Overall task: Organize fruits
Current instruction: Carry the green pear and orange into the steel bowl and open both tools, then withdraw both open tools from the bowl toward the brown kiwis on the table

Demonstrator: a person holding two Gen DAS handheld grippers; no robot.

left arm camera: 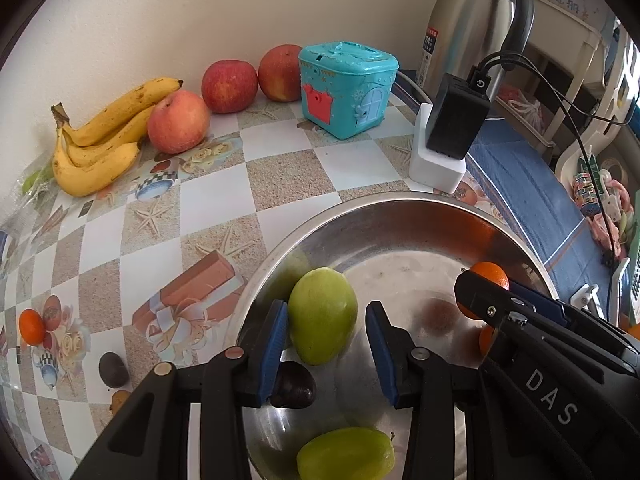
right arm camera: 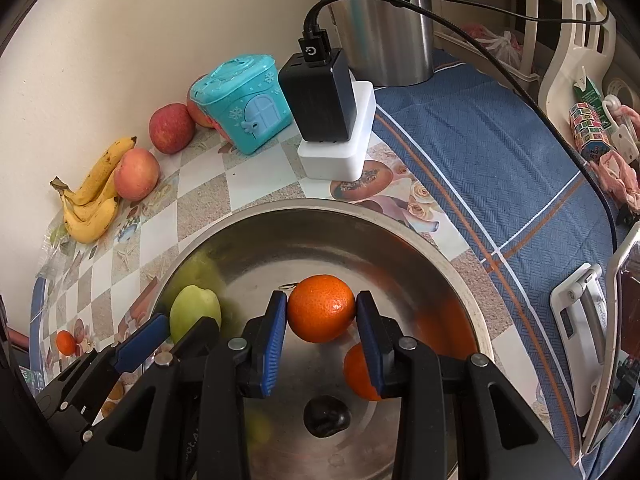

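While my right gripper (right arm camera: 321, 316) clamps an orange (right arm camera: 321, 308) above the steel bowl (right arm camera: 460, 280), my left gripper (left arm camera: 326, 336) hangs open around a green fruit (left arm camera: 322, 316) inside it, not squeezing. Already in the bowl: another green fruit (left arm camera: 346, 454), a dark plum (right arm camera: 326, 416), a second orange (right arm camera: 358, 376). Left on the table, I judge: bananas (left arm camera: 96, 140), three apples (left arm camera: 178, 122), a small orange (left arm camera: 31, 327), another plum (left arm camera: 113, 369).
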